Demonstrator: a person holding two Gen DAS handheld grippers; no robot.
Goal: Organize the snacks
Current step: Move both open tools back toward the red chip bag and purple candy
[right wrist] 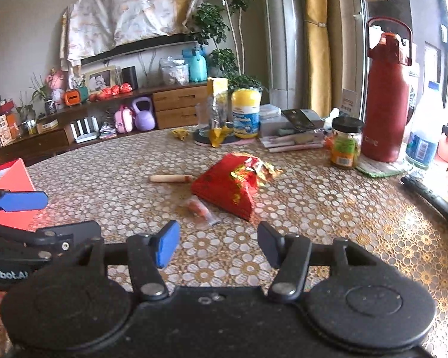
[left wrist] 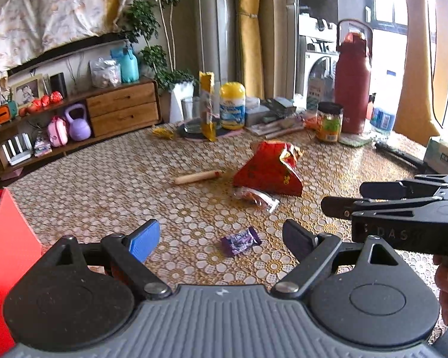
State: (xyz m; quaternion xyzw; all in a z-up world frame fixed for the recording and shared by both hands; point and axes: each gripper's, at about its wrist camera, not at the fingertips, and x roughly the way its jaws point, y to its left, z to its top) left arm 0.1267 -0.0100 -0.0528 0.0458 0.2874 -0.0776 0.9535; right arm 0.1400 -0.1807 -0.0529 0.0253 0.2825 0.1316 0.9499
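Observation:
A purple candy wrapper (left wrist: 240,241) lies on the patterned tablecloth (left wrist: 104,185), just ahead of my left gripper (left wrist: 221,238), which is open and holds nothing. Farther out sit a crumpled red snack bag (left wrist: 268,170), a clear packet with an orange snack (left wrist: 257,198) and a sausage stick (left wrist: 198,176). My right gripper (right wrist: 218,243) hangs open and empty over the cloth, short of the clear packet (right wrist: 200,208) and the red bag (right wrist: 230,188). A red box (left wrist: 6,253) stands at the left.
At the table's far side stand a yellow upright bag (left wrist: 207,104), a yellow-lidded bottle (left wrist: 232,106), a jar (left wrist: 329,122) and a tall red flask (left wrist: 352,83). A black bar (right wrist: 433,200) lies near the right edge. The two grippers sit close side by side.

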